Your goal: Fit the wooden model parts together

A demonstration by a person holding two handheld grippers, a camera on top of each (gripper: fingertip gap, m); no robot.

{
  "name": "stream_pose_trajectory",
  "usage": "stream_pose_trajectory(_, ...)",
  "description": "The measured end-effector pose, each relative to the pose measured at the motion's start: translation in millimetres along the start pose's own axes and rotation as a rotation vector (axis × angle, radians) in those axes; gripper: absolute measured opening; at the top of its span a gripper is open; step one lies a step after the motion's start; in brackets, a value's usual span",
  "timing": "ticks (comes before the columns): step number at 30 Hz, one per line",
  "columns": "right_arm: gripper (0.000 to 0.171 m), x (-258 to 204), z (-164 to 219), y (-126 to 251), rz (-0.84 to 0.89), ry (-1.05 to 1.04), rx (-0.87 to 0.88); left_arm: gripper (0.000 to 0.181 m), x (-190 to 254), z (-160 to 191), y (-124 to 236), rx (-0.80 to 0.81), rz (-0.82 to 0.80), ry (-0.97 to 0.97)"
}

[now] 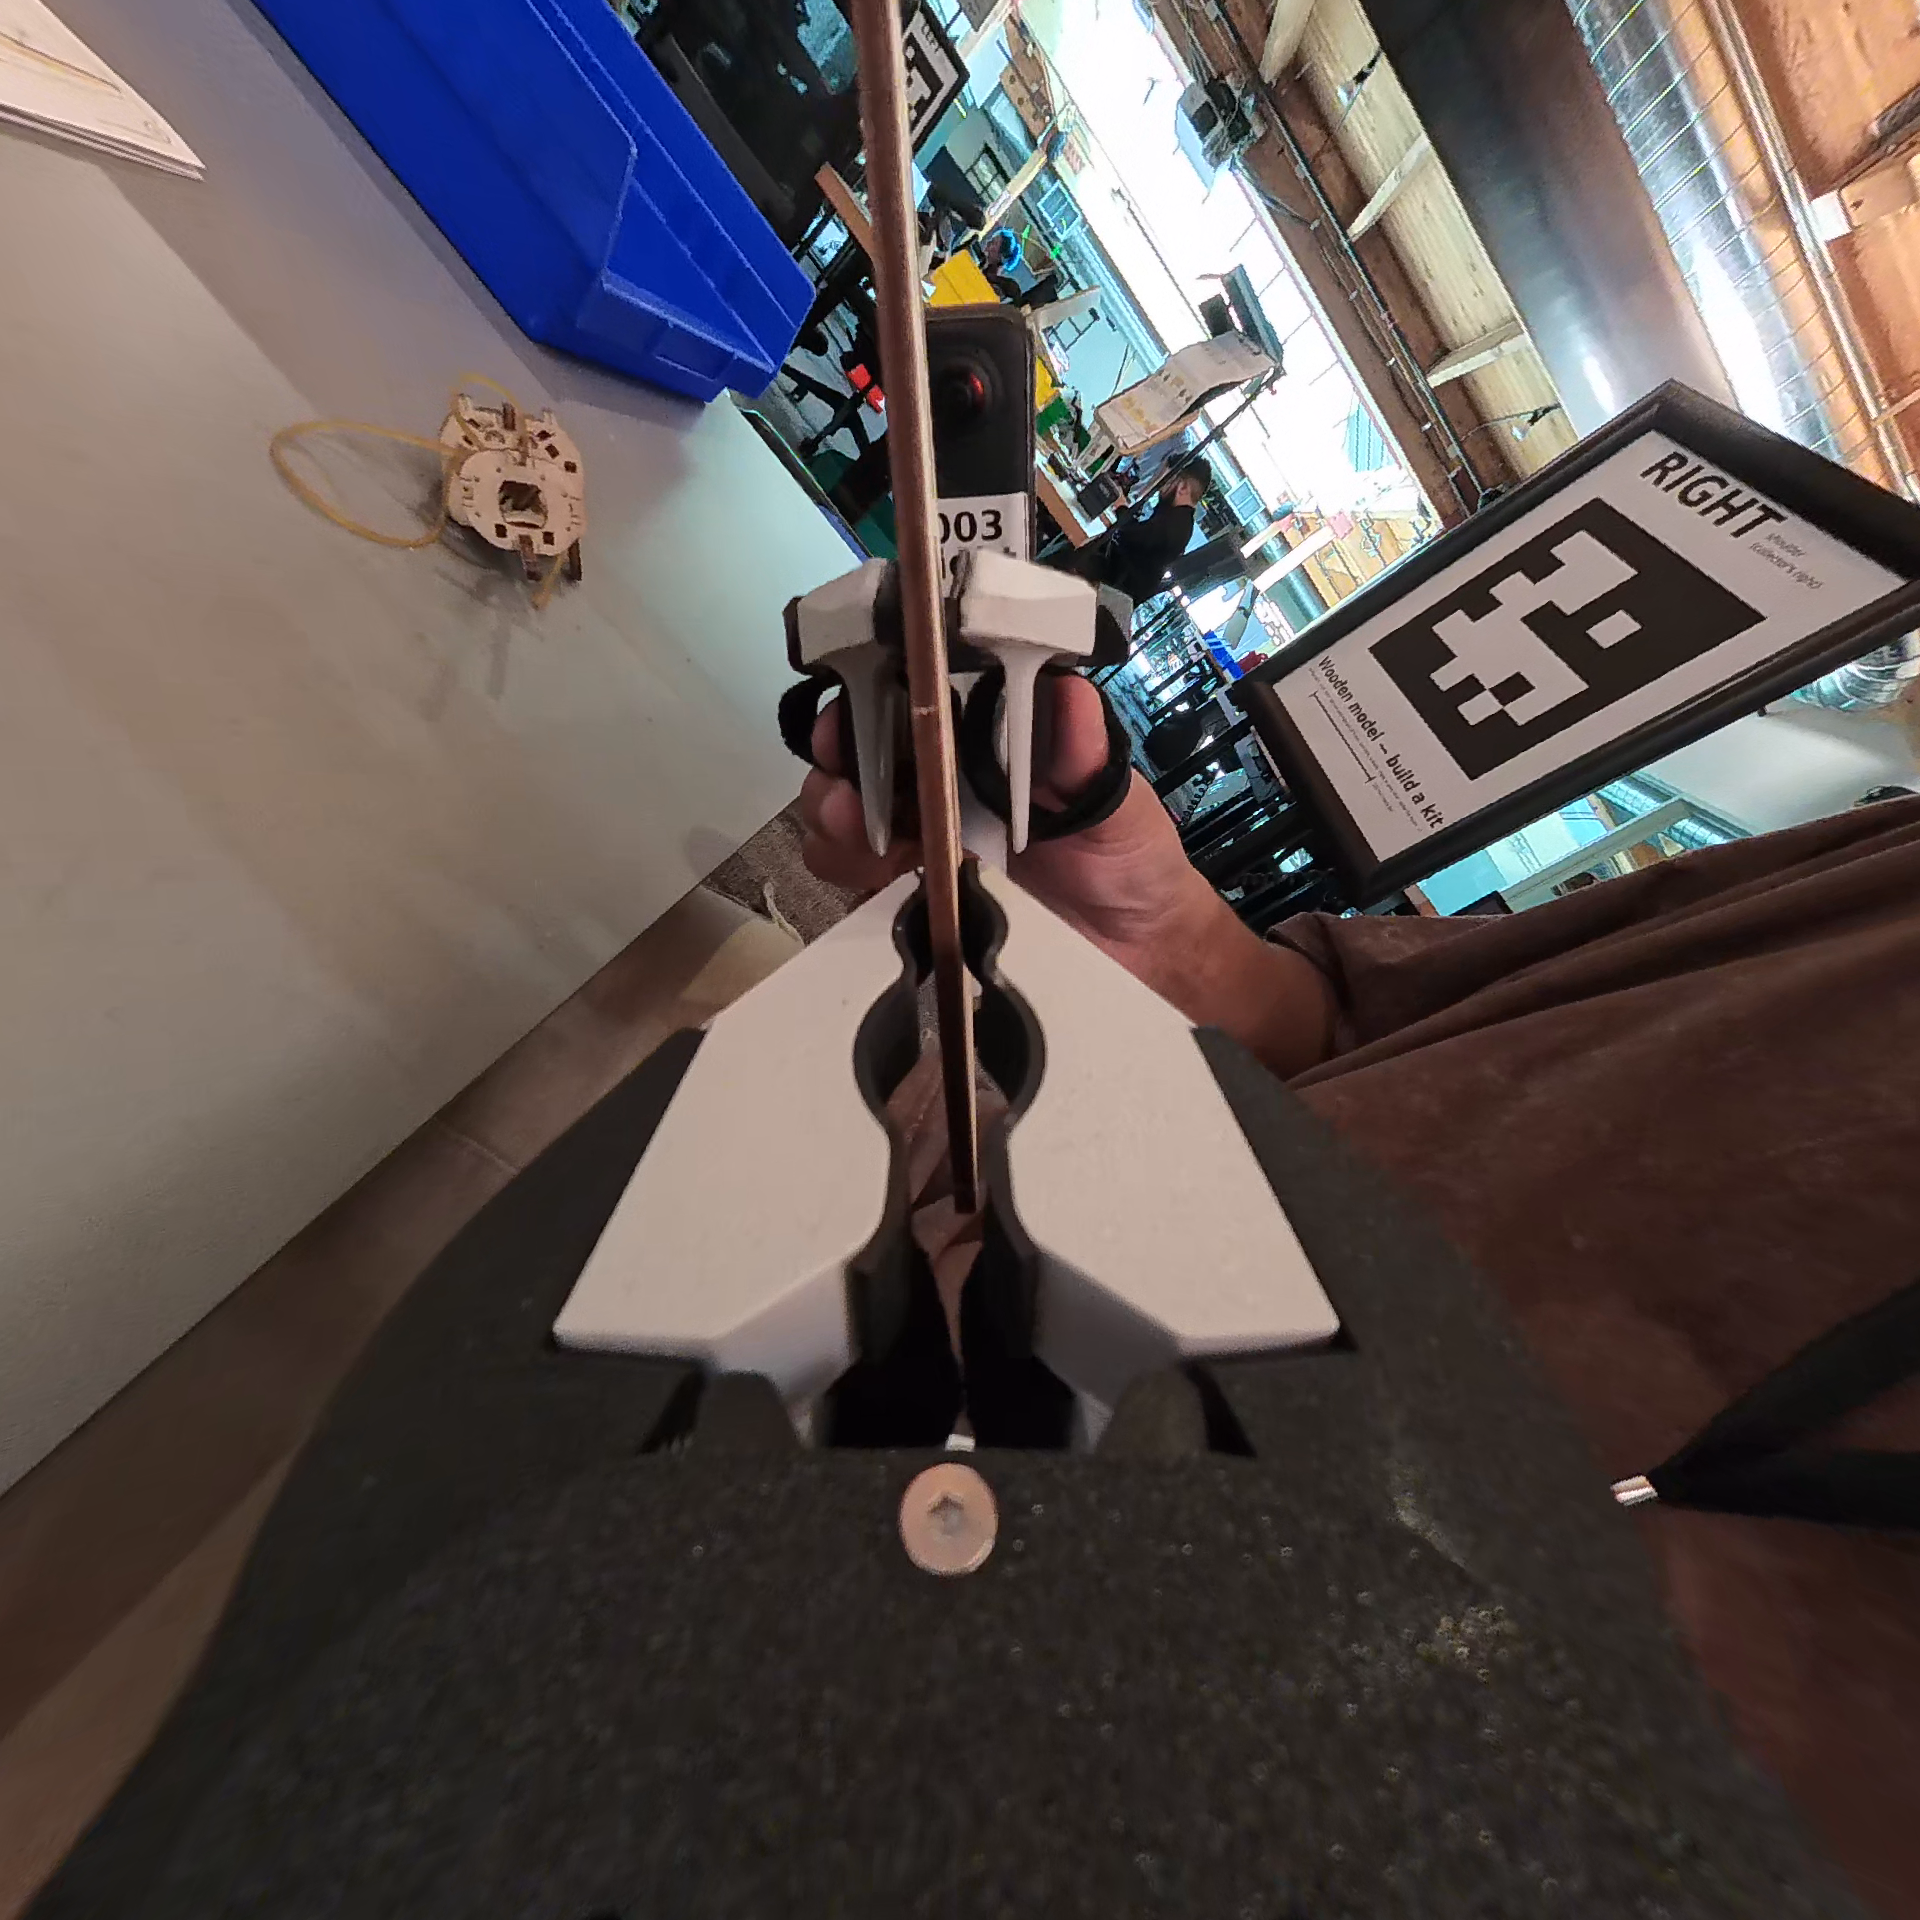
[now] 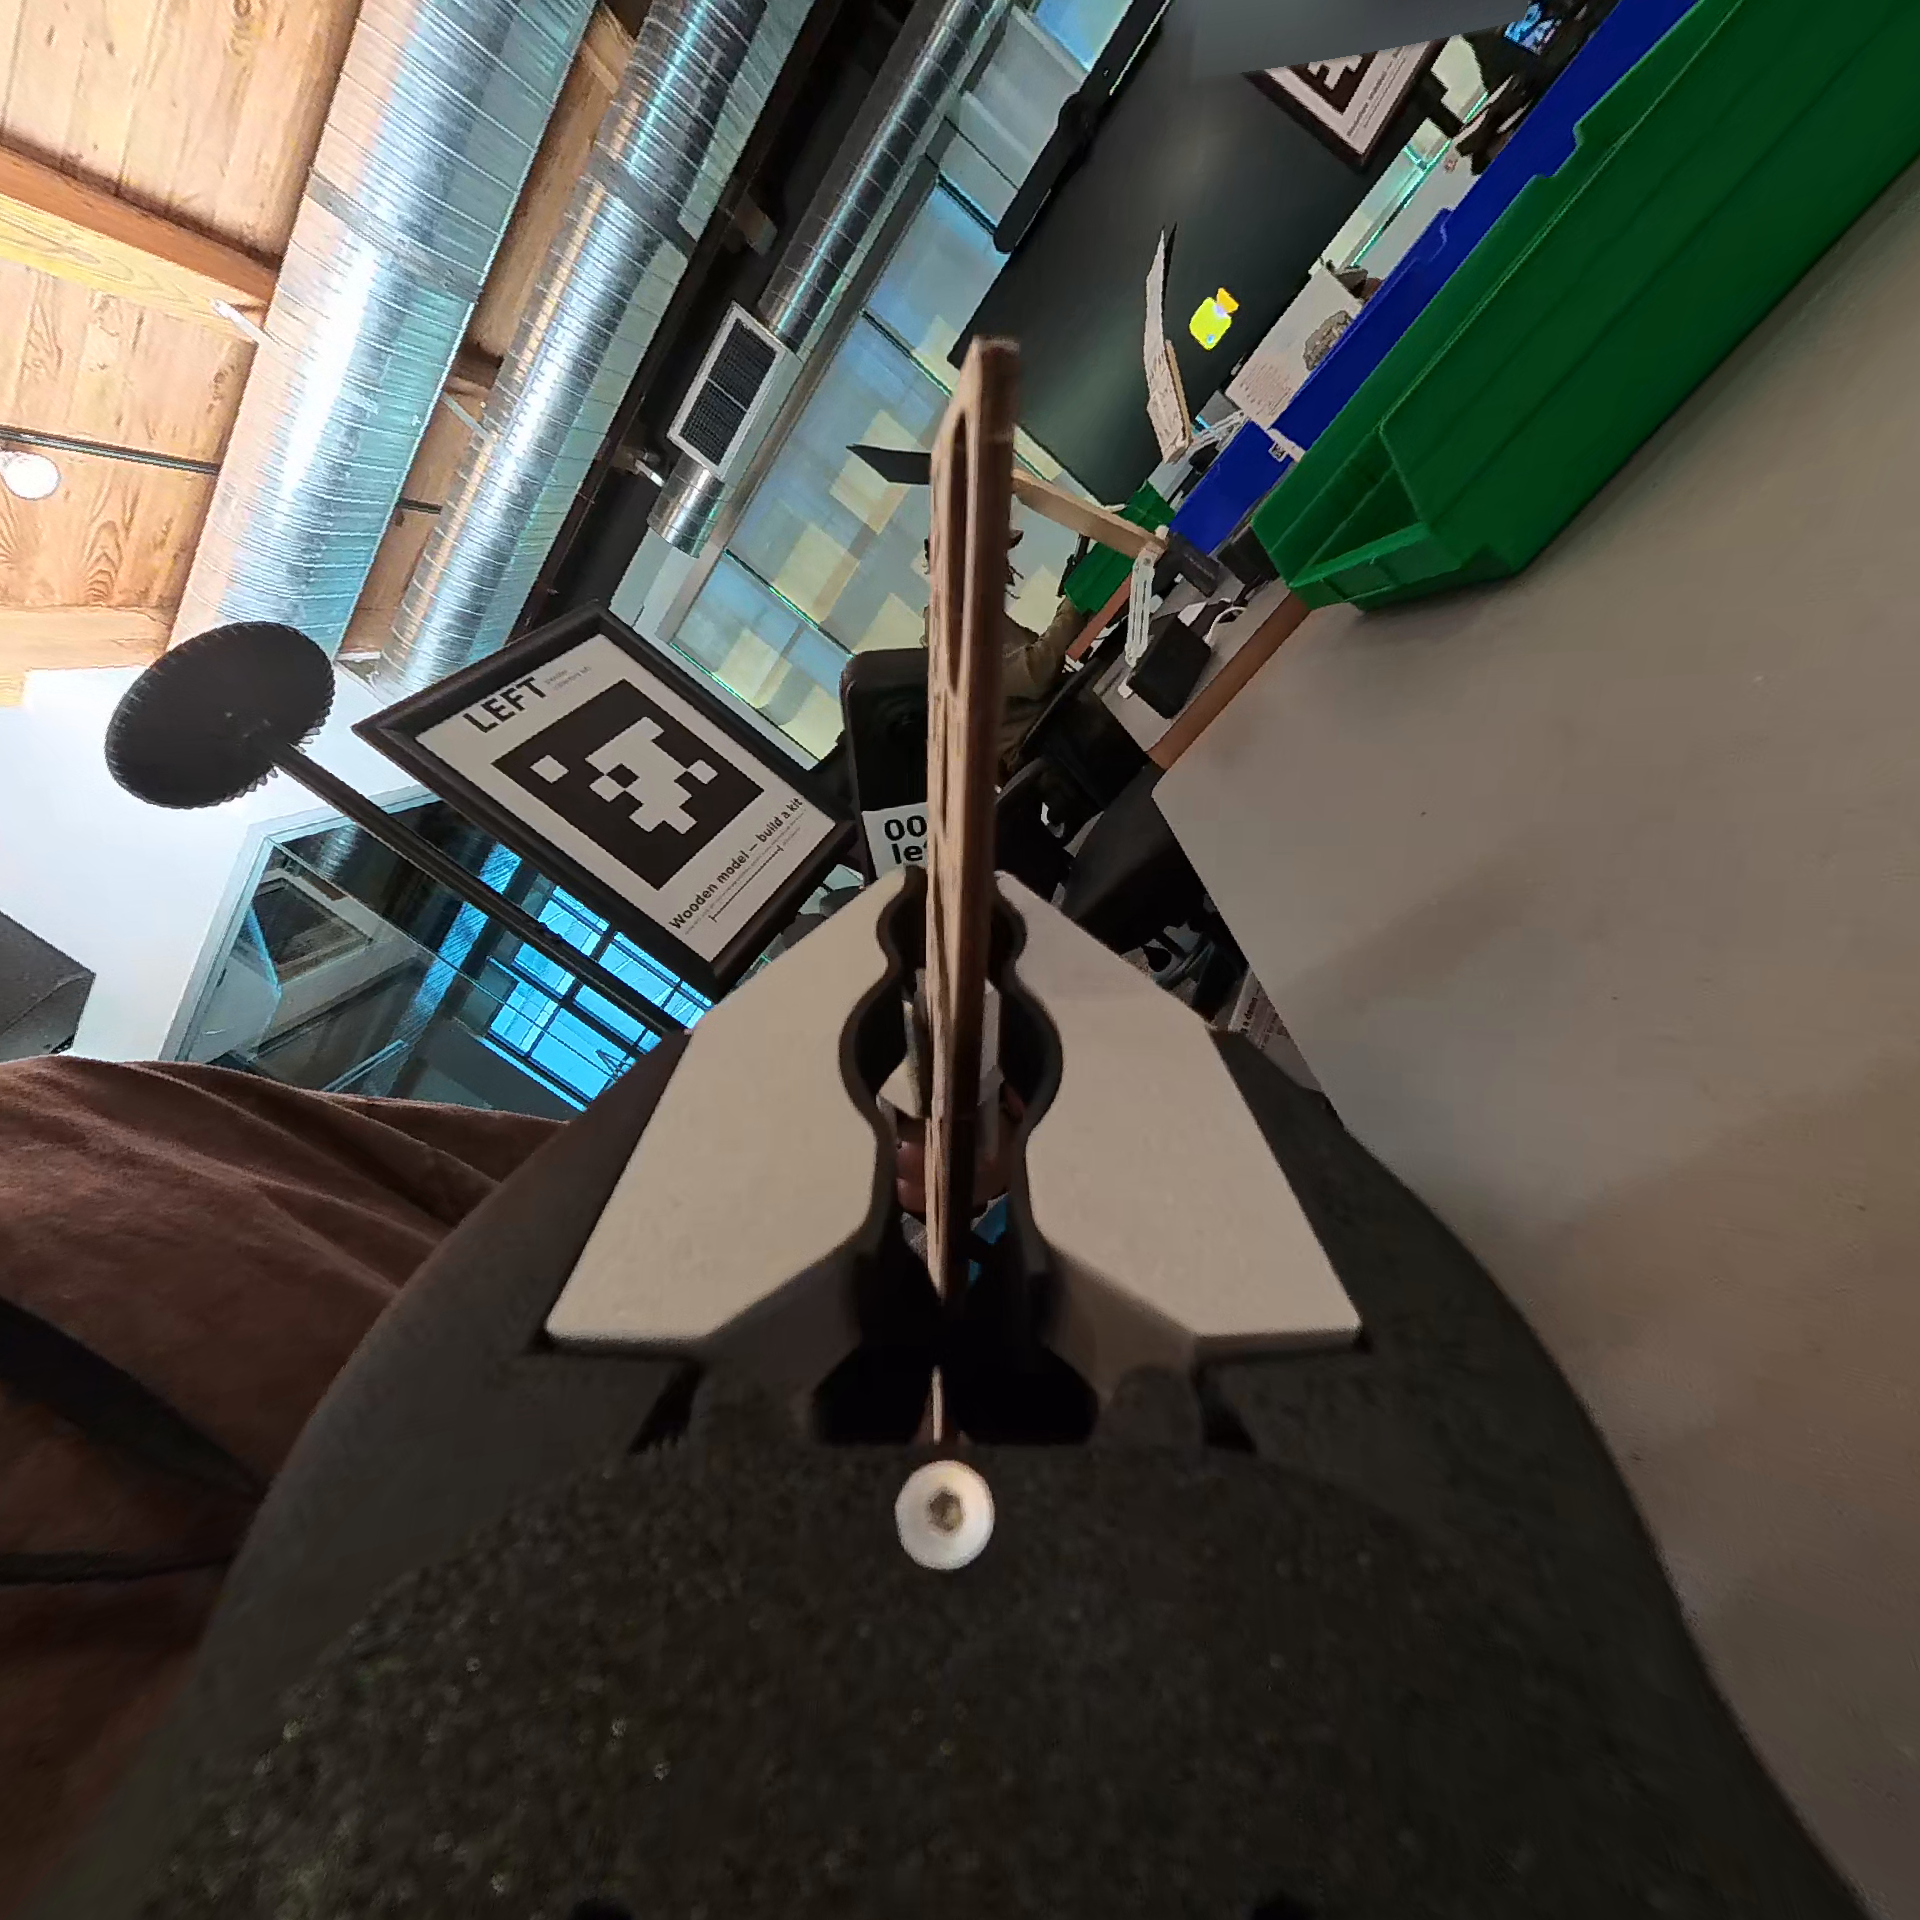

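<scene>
The grey counter carries a blue bin at its far edge and, near it, a part-built wooden model ringed by a yellow rubber band. Both tongs pinch one thin wooden sheet edge-on above the counter's near edge: the left gripper and right gripper are each closed tight on it, facing each other

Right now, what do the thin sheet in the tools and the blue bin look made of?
Sheet: thin plywood, likely; brown edge, tan face with cut slots, matte. Blue bin: moulded plastic, likely; uniform colour, glossy, rounded edges.
</scene>
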State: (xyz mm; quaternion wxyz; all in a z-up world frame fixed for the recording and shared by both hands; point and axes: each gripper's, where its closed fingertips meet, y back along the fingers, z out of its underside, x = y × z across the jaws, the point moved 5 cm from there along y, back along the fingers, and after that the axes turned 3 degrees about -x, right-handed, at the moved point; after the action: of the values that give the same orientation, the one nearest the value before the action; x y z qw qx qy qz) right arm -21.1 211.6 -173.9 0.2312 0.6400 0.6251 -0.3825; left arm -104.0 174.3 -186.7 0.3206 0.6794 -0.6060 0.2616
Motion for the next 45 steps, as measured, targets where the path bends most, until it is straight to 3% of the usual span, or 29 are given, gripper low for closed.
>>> stream_pose_trajectory(29,0.005,-2,6,-6,0.011,-0.034,0.004,0.002,0,4,5,-0.014,-0.031,-0.02)
stream_pose_trajectory(45,0.005,6,-10,14,-0.095,-0.177,0.11,0.003,-3,-9,-4,0.015,0.098,0.063)
